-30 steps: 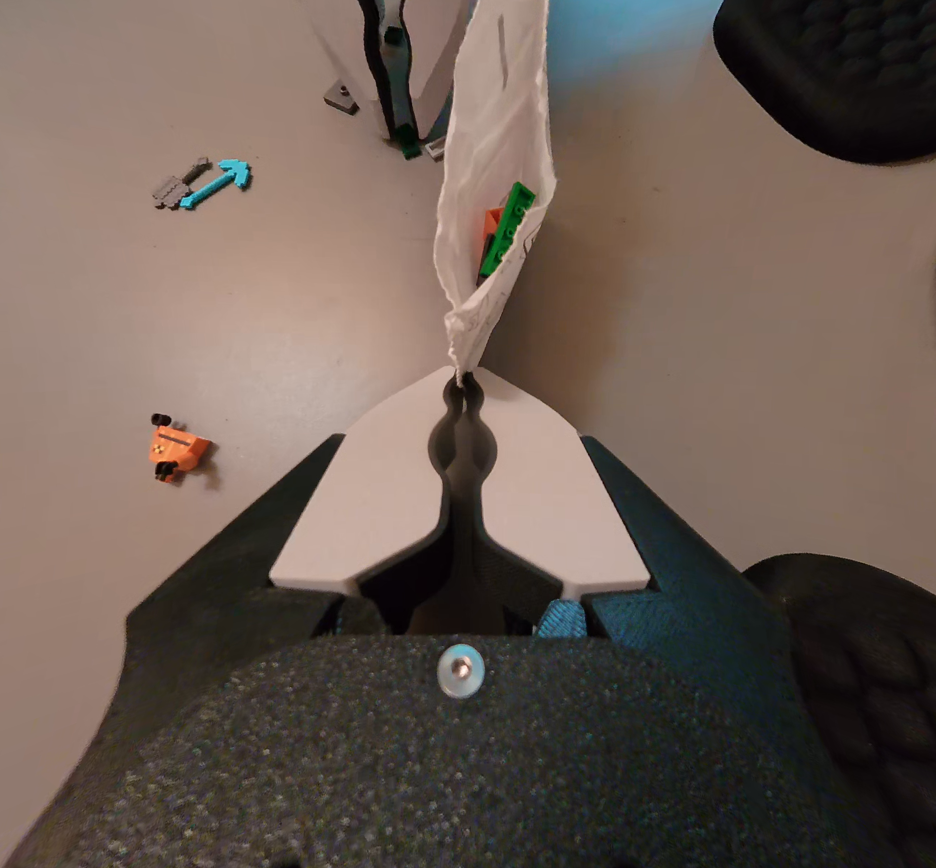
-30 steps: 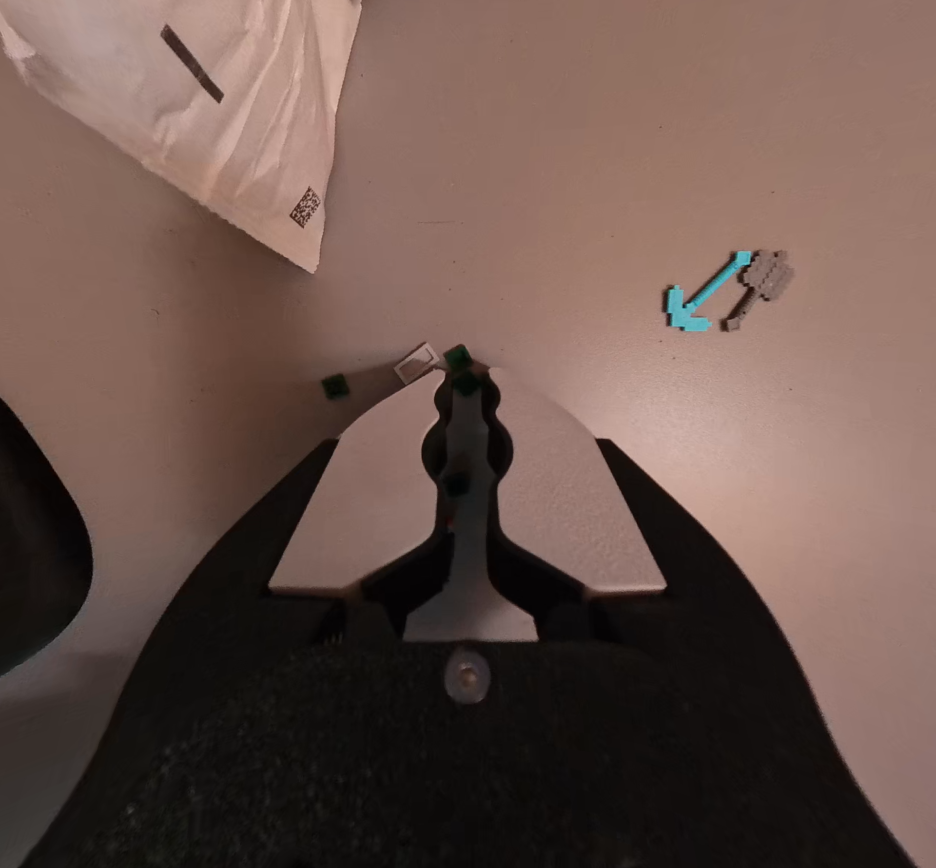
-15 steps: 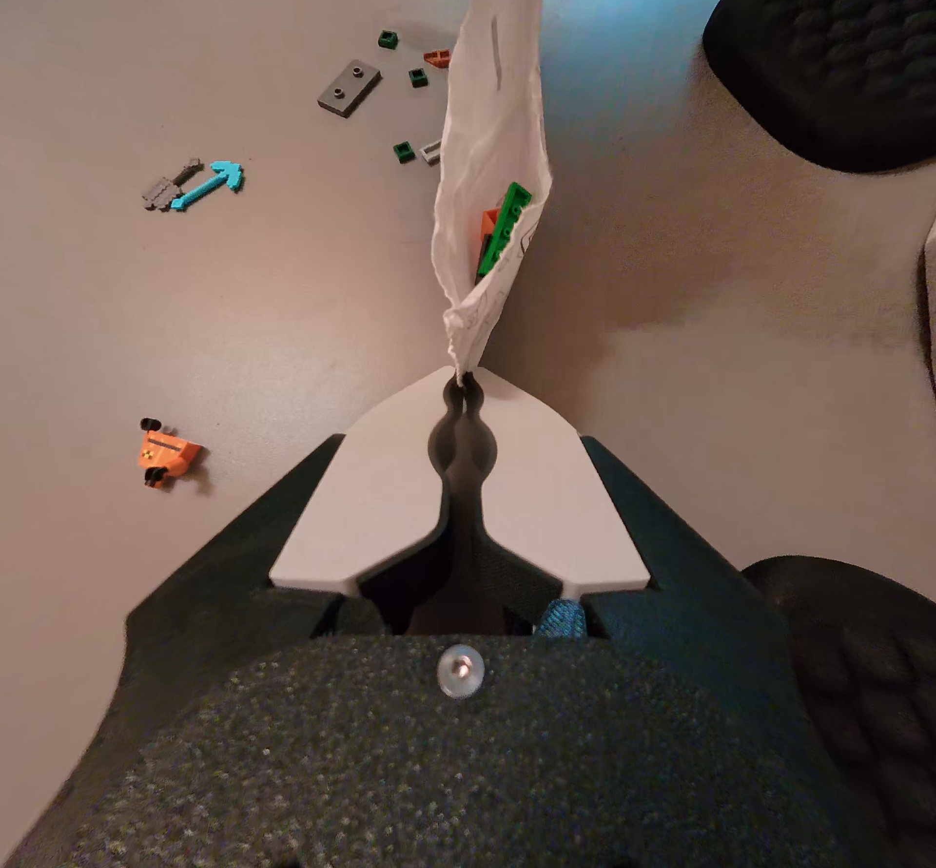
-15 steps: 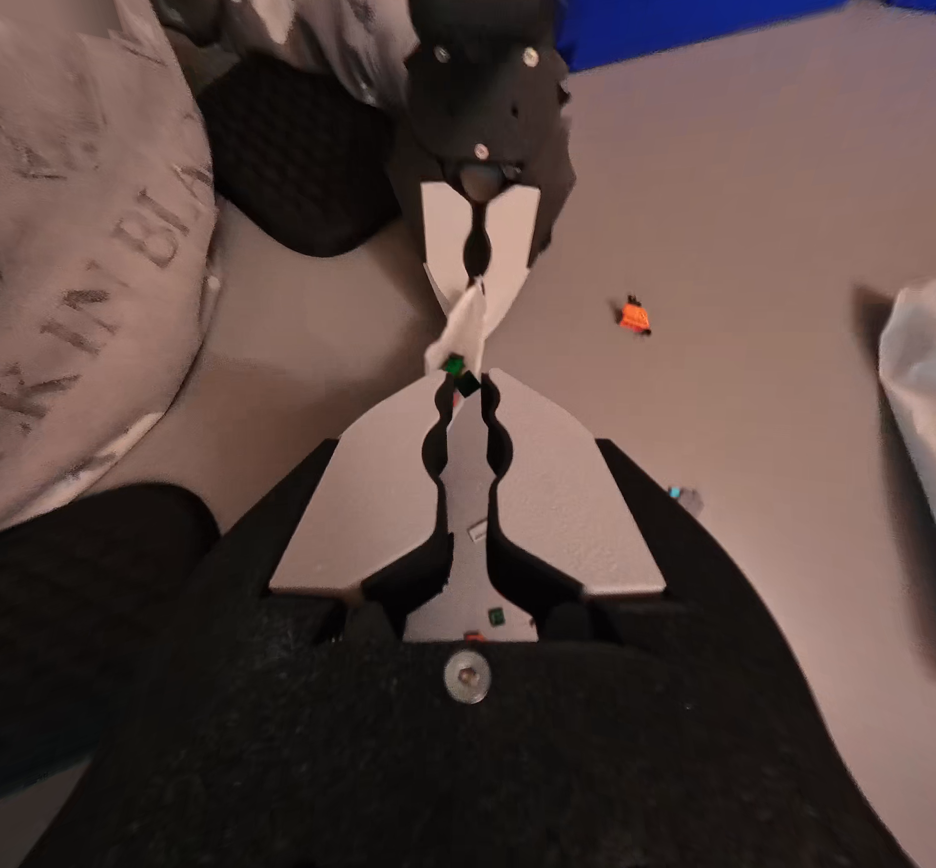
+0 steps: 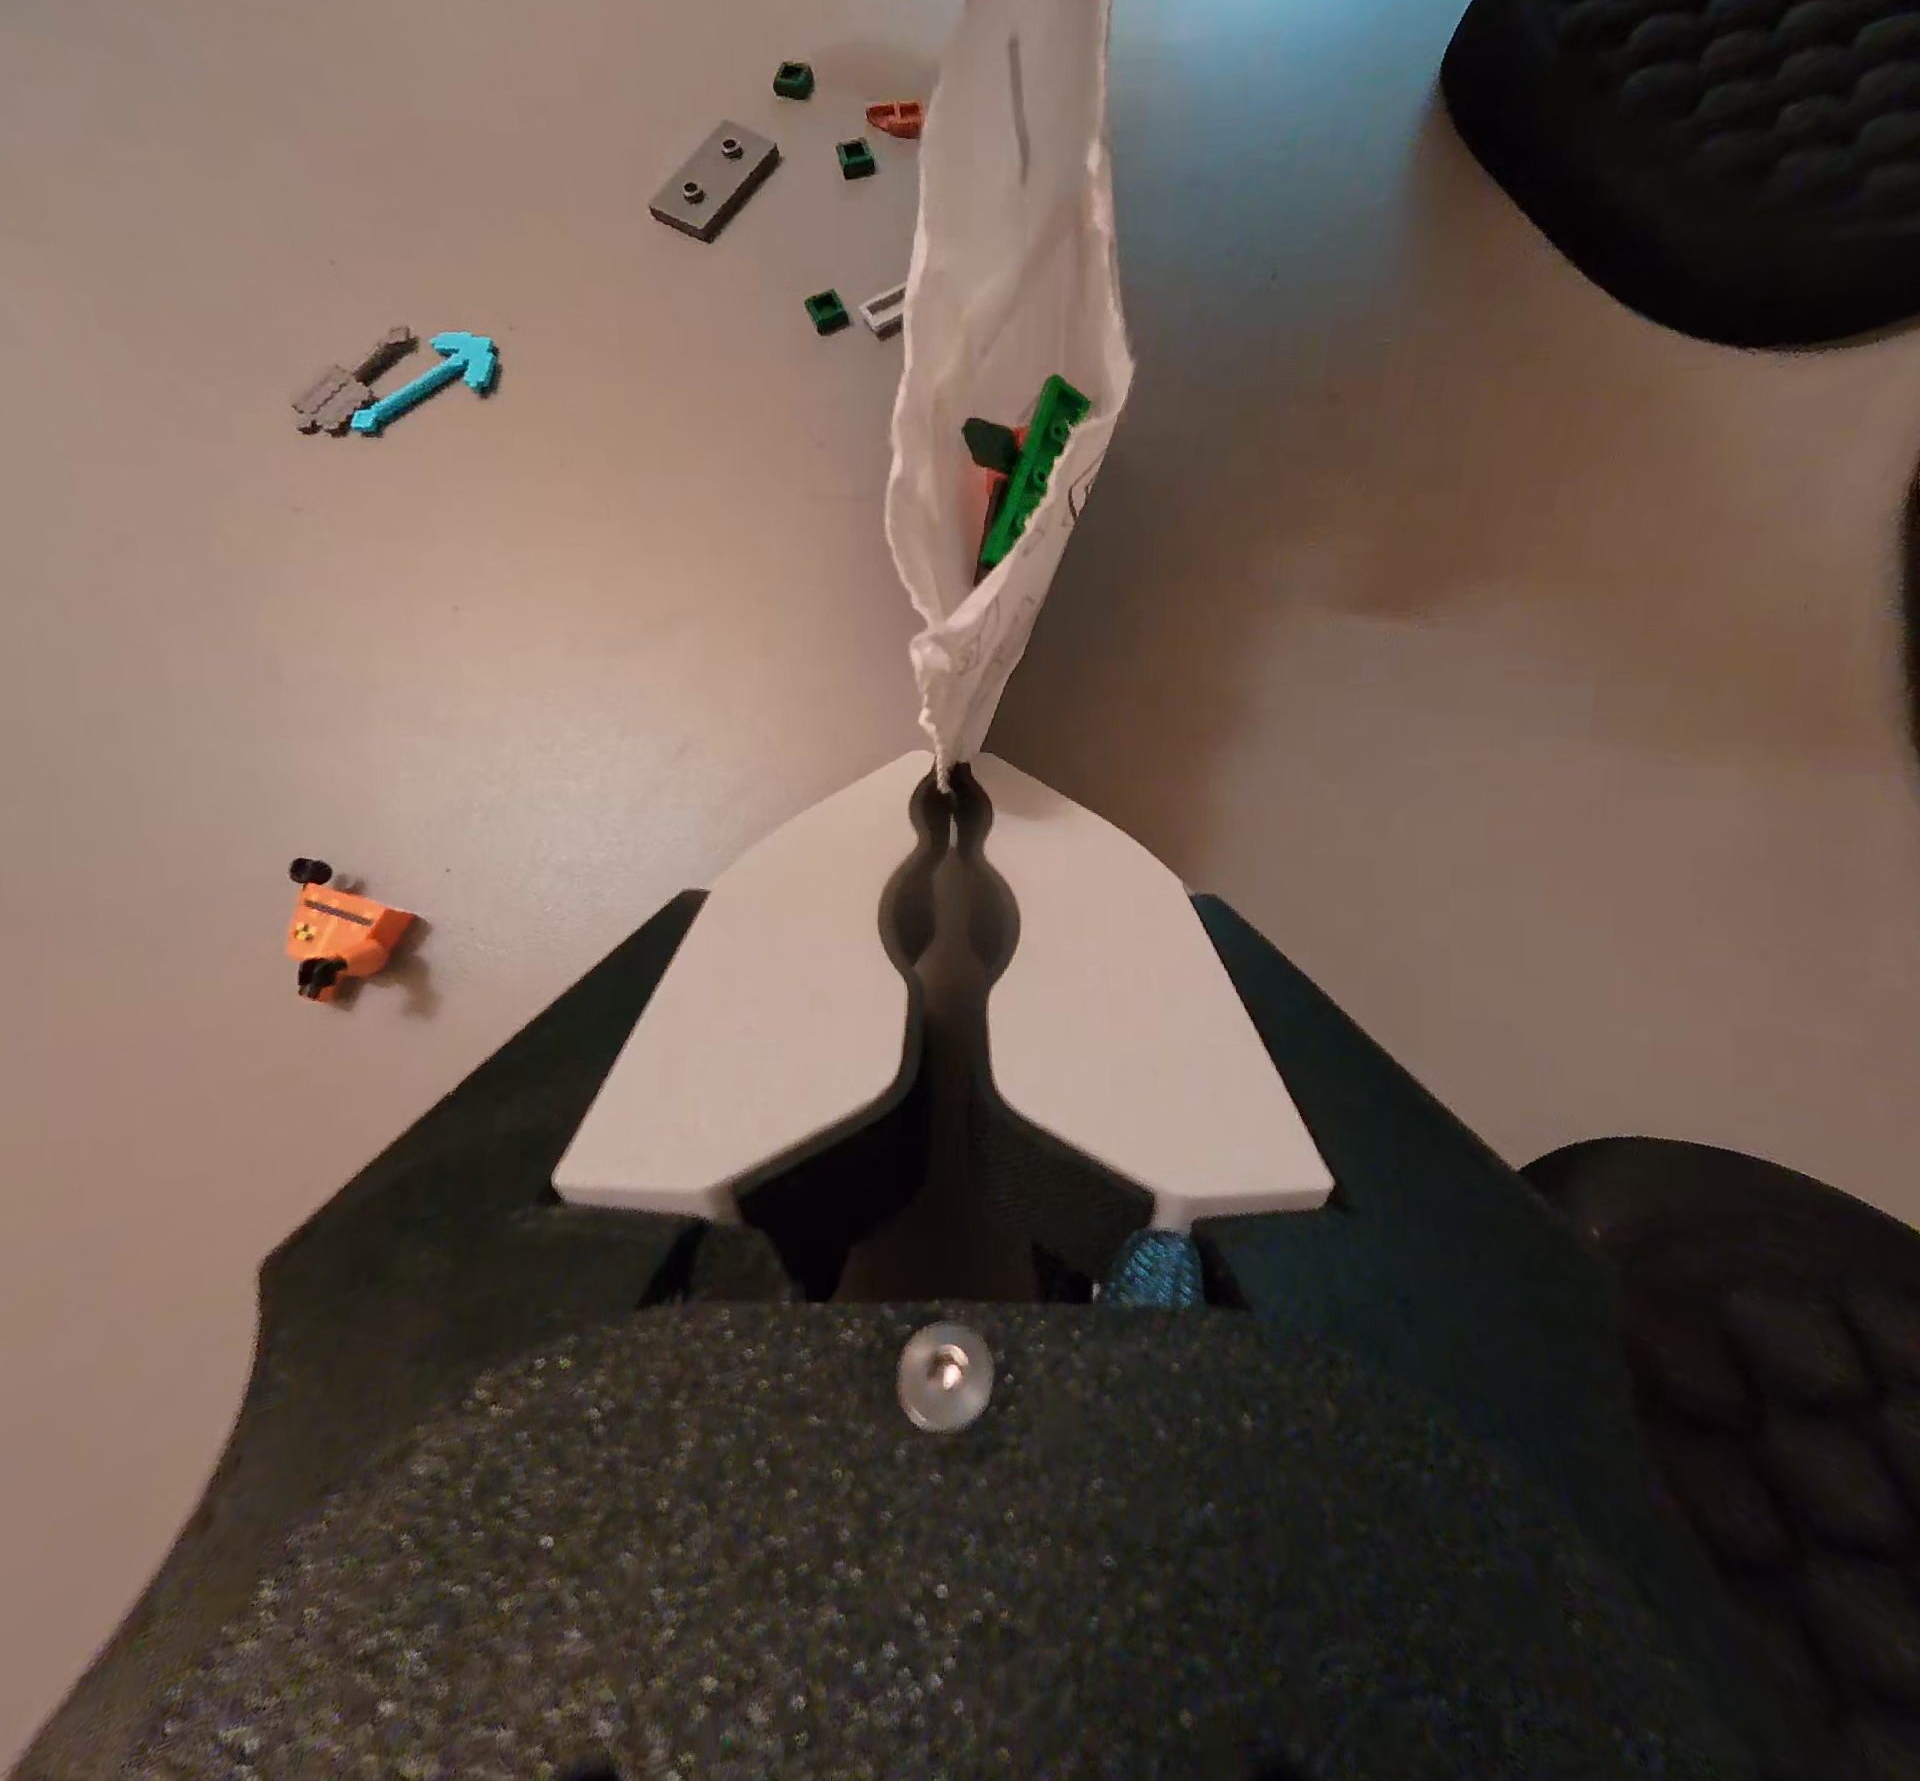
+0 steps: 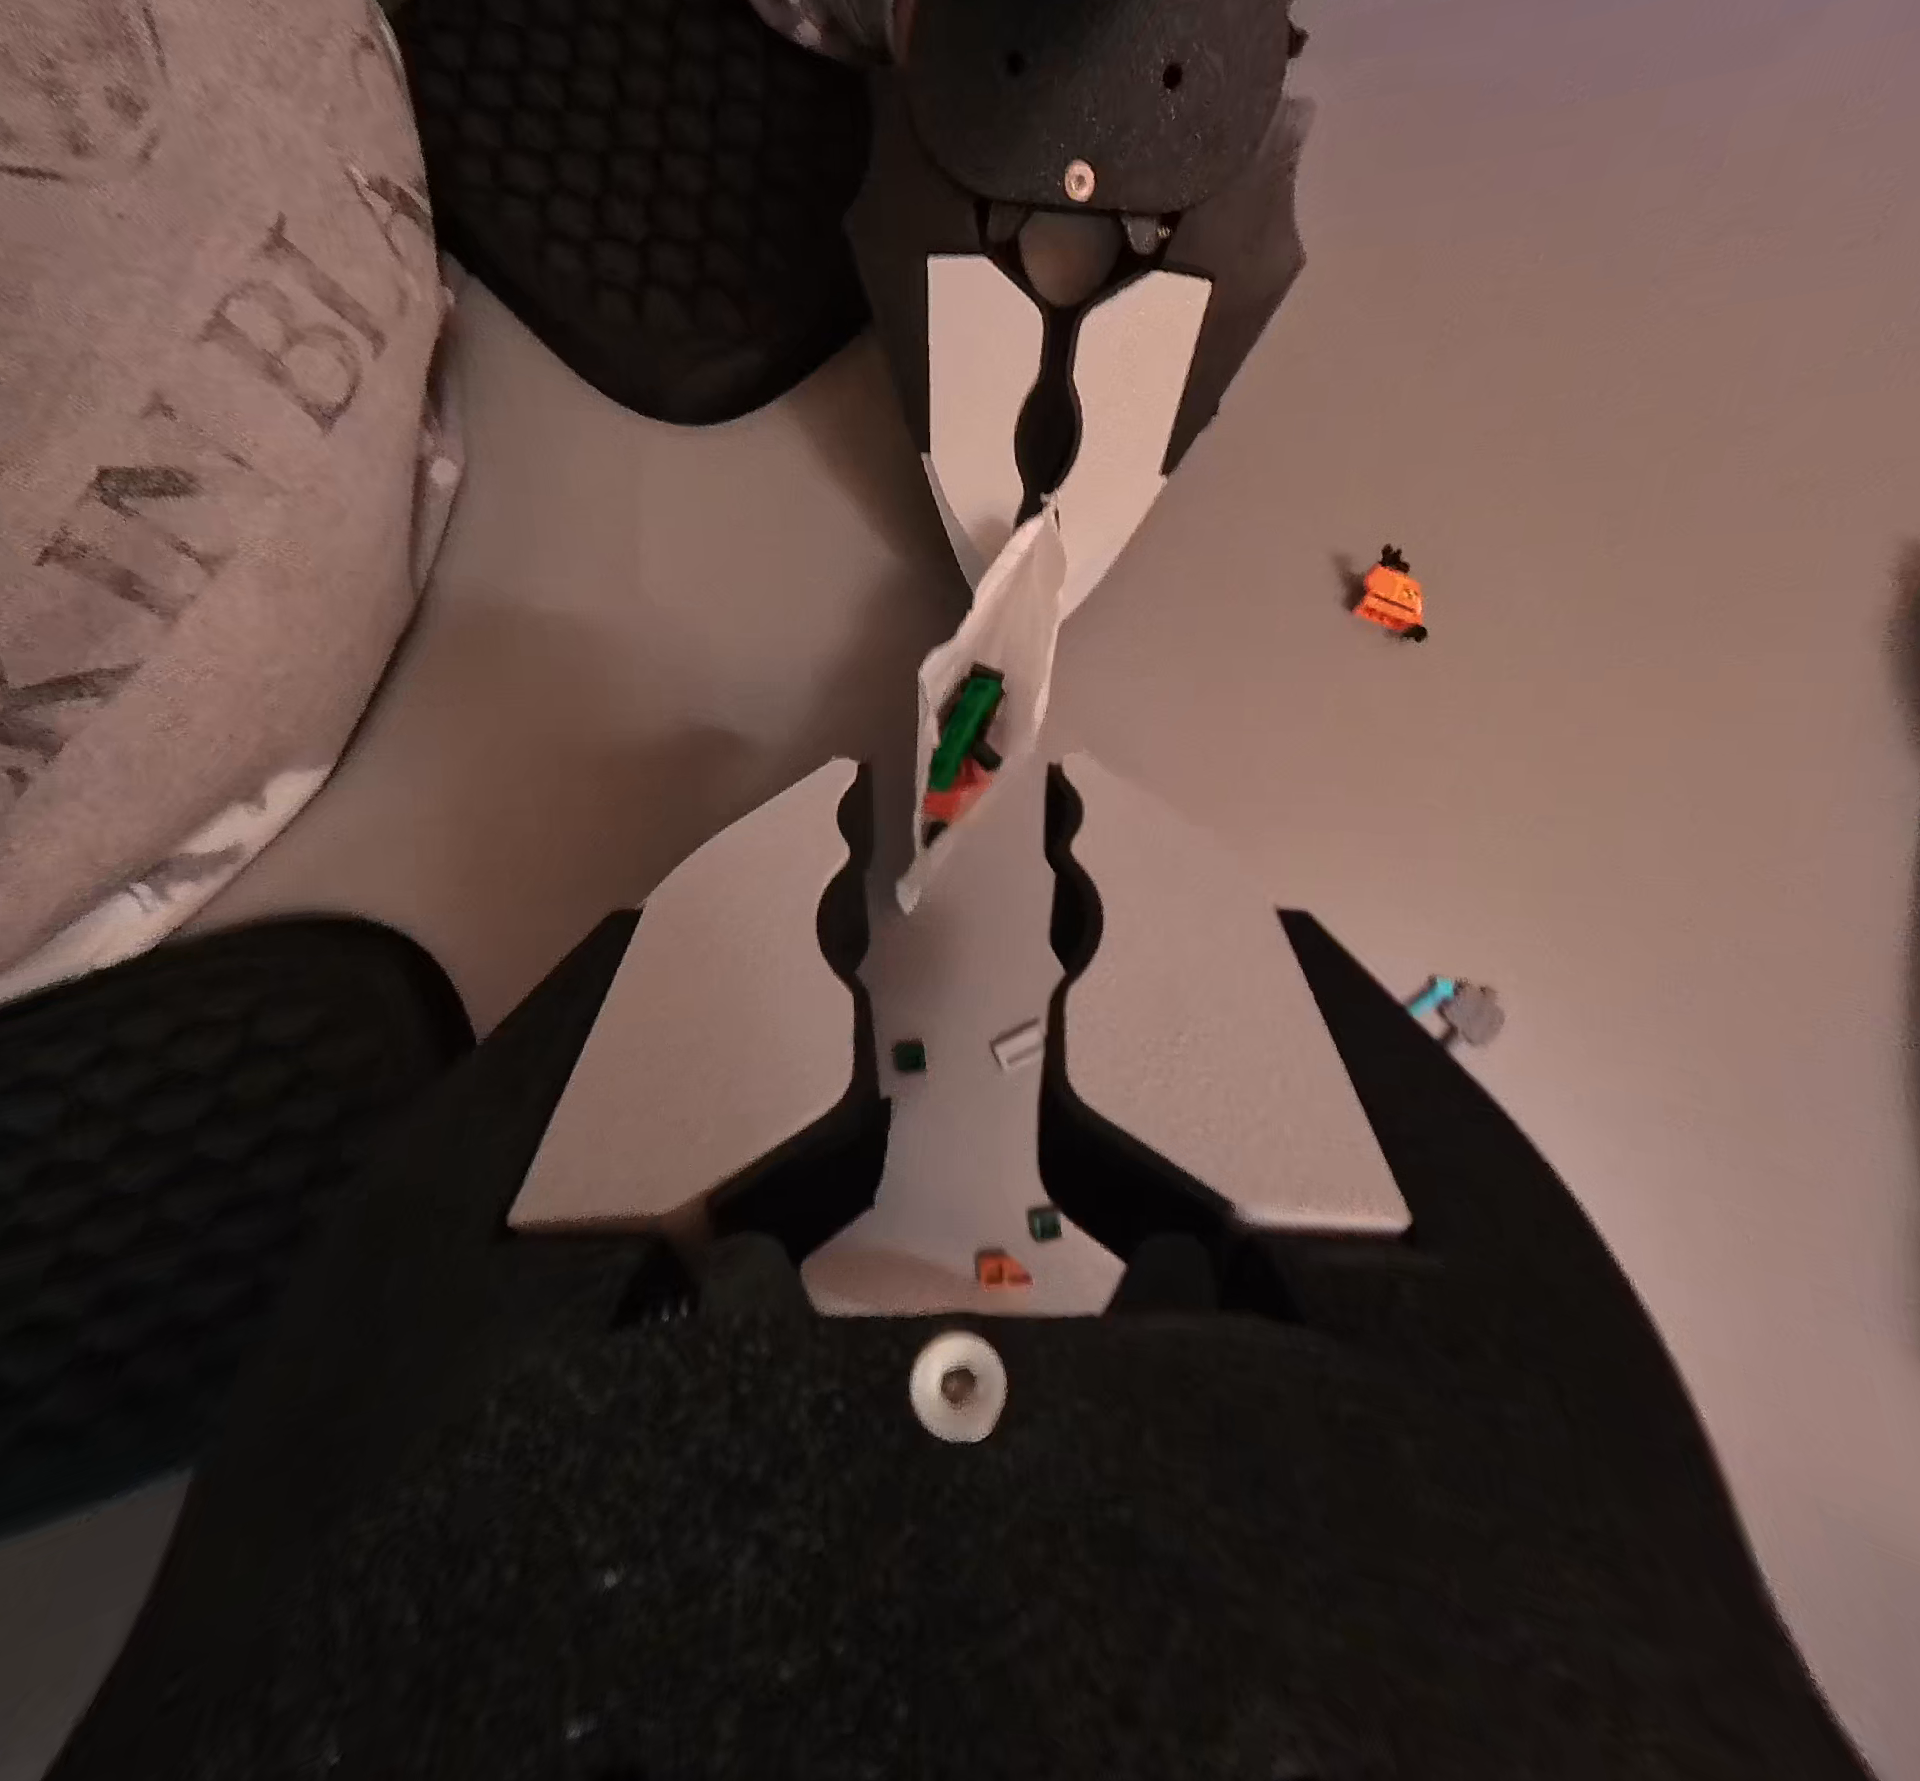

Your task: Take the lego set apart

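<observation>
Beige tabletop, black mesh cushions

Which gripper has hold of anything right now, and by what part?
The left gripper is shut on the white paper bag, pinching one bunched corner at its fingertips. The right gripper is open and holds nothing.

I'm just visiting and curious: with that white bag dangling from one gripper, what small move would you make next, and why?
Probably bring the open right gripper forward to the white bag. The left gripper pinches one corner of the bag, which hangs open with a green plate and an orange piece inside. The right gripper's fingers already flank the bag's mouth without touching it.
</observation>
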{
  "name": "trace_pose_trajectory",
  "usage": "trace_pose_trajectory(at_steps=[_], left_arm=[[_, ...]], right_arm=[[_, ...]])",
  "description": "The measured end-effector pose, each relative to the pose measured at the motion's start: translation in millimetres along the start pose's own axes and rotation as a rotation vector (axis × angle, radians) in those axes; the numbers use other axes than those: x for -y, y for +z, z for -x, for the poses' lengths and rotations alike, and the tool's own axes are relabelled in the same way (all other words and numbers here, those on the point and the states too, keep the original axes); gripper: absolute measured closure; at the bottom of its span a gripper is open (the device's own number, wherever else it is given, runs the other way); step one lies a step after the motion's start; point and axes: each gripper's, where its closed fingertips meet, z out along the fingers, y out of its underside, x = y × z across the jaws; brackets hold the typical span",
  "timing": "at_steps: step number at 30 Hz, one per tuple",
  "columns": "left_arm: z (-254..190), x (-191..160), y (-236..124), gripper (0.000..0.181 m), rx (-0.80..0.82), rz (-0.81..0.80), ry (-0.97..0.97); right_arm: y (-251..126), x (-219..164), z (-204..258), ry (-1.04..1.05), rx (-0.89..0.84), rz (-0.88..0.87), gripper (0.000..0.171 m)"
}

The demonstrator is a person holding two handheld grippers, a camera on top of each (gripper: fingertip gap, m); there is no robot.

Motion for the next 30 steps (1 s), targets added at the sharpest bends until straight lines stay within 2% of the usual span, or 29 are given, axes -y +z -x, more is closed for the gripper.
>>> trace_pose_trajectory(at_steps=[4,6,11,16,22,30], left_arm=[[2,-2,-2,0.18,0.009,0.013,0.01],[3,-4,-4,0.18,0.012,0.024,0.017],[5,-5,-5,0.18,0.014,0.027,0.01],[5,-5,-5,0.18,0.012,0.026,0.009],[5,-5,-5,0.18,0.008,0.023,0.008],[4,-4,-4,0.18,0.005,0.019,0.008]], right_arm=[[-11,-41,-21,0.049,-0.095,0.12,0.146],[-3,-66,-23,0.064,-0.096,0.191,0.146],[21,-98,-25,0.099,-0.091,0.272,0.144],[31,-104,-27,0.132,-0.057,0.273,0.141],[31,-104,-29,0.131,-0.048,0.268,0.155],[28,-102,-29,0.123,-0.073,0.241,0.157]])
